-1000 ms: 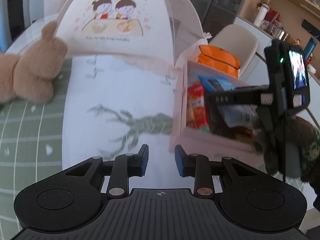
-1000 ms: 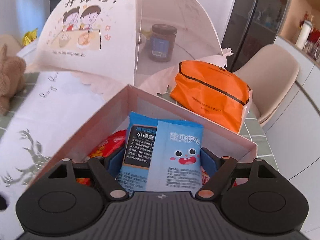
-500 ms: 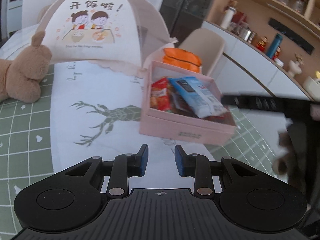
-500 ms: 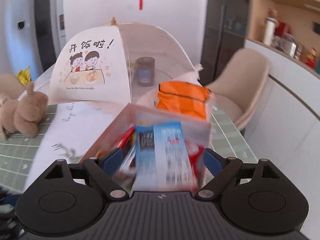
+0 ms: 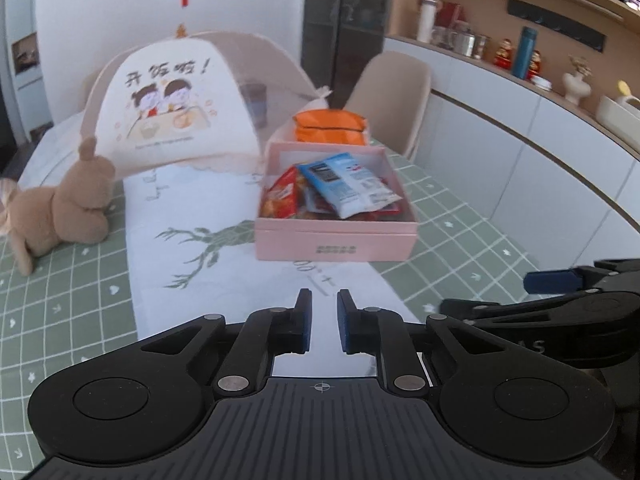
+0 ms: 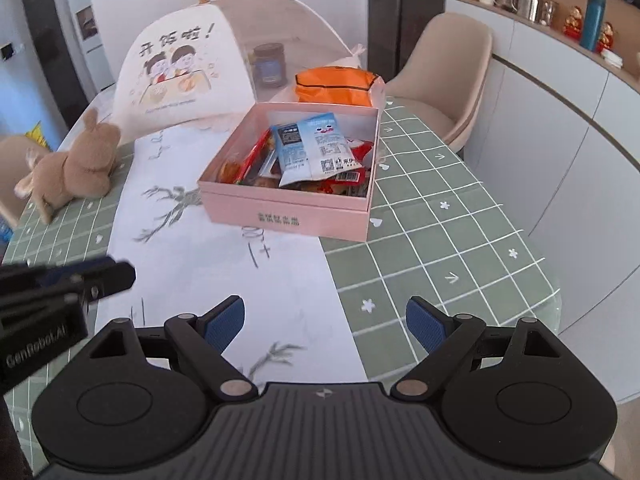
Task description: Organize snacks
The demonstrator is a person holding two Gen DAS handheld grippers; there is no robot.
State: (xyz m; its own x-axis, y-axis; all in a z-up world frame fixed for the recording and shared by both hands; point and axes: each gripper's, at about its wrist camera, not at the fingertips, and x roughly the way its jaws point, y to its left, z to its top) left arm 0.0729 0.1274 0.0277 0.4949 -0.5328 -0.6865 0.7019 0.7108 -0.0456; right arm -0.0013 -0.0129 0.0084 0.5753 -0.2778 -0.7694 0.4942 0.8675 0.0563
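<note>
Nearest the two cameras, both tools hang above the desk (image 6: 440, 216) with nothing between their blue pads. The left hand-held gripper (image 5: 322, 322) has its jaws closing, only a narrow gap left between them, over the white runner (image 5: 248, 264) printed with a grey deer. The right hand-held gripper (image 6: 325, 320) has its jaws spread wide apart, above the runner's edge where it meets the green checked cloth (image 6: 432, 248).

Farther on, the pink box (image 6: 288, 210) sits open on the desk, partly on the runner and partly on the cloth. Snack packets lie heaped inside it: a pale blue packet (image 6: 316, 146) on top, red packets (image 5: 282, 200) under and beside it. Just behind the box lies an orange bag (image 6: 334, 86). A brown plush rabbit (image 5: 60, 210) lies to the left on the cloth. Behind them stands a mesh food cover (image 6: 180, 68) with a cartoon of two children, a dark jar (image 6: 269, 65) under it. A beige chair (image 6: 448, 72) stands at the far right edge.
</note>
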